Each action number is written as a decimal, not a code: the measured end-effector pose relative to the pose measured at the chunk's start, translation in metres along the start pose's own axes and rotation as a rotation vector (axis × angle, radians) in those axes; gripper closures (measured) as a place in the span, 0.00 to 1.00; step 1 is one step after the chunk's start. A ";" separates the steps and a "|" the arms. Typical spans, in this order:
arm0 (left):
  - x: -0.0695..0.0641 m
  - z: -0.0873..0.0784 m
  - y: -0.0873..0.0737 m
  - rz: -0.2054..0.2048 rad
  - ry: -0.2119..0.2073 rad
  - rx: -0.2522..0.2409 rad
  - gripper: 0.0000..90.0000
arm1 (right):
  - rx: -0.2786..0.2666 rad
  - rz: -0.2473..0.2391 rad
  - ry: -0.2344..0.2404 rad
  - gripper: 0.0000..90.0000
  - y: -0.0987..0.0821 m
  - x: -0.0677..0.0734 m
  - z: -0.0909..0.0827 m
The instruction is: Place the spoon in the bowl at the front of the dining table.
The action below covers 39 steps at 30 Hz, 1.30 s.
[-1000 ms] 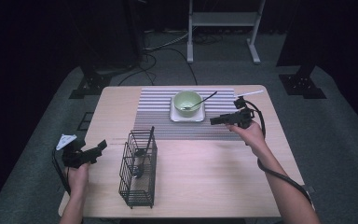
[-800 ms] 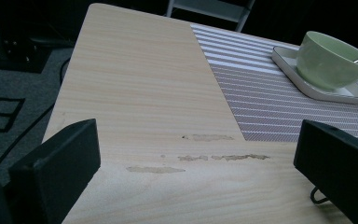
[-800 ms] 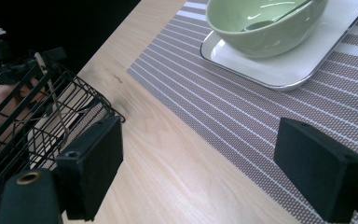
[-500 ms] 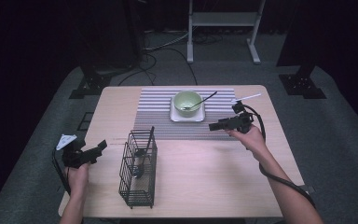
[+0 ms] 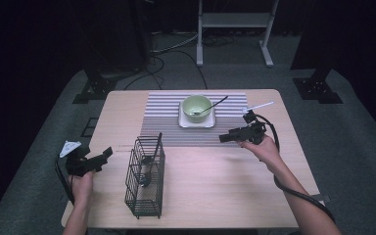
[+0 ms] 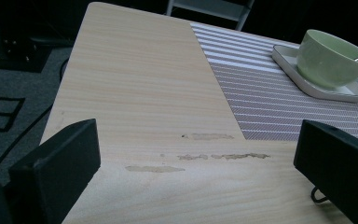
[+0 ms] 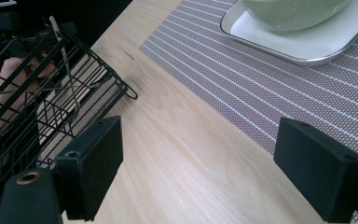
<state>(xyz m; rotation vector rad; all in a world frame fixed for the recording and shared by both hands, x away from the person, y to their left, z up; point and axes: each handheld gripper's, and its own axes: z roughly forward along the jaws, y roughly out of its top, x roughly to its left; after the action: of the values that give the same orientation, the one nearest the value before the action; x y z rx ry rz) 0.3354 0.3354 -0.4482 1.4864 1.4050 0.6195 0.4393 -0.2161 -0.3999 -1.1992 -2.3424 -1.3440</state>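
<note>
A pale green bowl [image 5: 197, 106] with a dark spoon [image 5: 215, 104] in it sits on a white square plate [image 5: 196, 121], on the striped placemat [image 5: 166, 122]. A black wire basket [image 5: 144, 176] stands at the table's front, holding a dark utensil [image 5: 152, 154]. My right gripper [image 5: 223, 138] hovers open over the mat's front right edge, pointing left, nothing between its jaws. My left gripper [image 5: 108, 152] is open near the table's left edge, left of the basket. In the left gripper view the bowl [image 6: 332, 58] lies far right; in the right gripper view the basket [image 7: 32, 98] is at left.
A white utensil [image 5: 259, 105] lies near the table's back right. A white metal stand [image 5: 235, 22] and cables sit on the floor behind the table. Bare wood lies between basket and right arm. Scuff marks [image 6: 200, 156] show on the wood.
My right gripper has drawn back toward the front and slightly left, away from the plate. The left gripper has hardly moved.
</note>
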 end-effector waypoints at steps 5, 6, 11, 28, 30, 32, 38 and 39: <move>0.000 0.000 0.000 0.002 0.000 0.002 0.00 | 0.002 0.001 0.013 0.16 -0.005 0.003 -0.001; 0.000 0.000 0.000 0.001 0.000 0.000 0.00 | 0.003 0.001 0.016 0.16 -0.006 0.003 0.000; 0.000 0.000 0.000 0.002 0.000 0.002 0.00 | 0.011 -0.005 0.021 0.16 -0.010 0.005 0.001; 0.000 0.000 0.000 0.000 0.002 -0.001 0.00 | 0.022 0.010 0.045 0.16 -0.027 0.005 0.007; -0.001 0.000 0.000 -0.001 0.003 -0.001 0.00 | 0.022 0.011 0.045 0.16 -0.029 0.004 0.007; -0.001 0.000 0.000 0.001 0.003 0.000 0.00 | 0.020 0.016 0.049 0.16 -0.032 0.004 0.006; -0.001 0.000 0.000 -0.001 0.003 -0.001 0.00 | 0.013 0.021 0.056 0.16 -0.038 0.002 0.005; -0.001 0.000 0.000 0.000 0.004 0.000 0.00 | 0.009 0.022 0.060 0.16 -0.040 0.003 0.004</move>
<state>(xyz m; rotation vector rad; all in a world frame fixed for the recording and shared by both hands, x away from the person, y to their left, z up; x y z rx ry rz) 0.3351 0.3346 -0.4481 1.4861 1.4077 0.6232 0.4096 -0.2214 -0.4260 -1.1619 -2.2855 -1.3418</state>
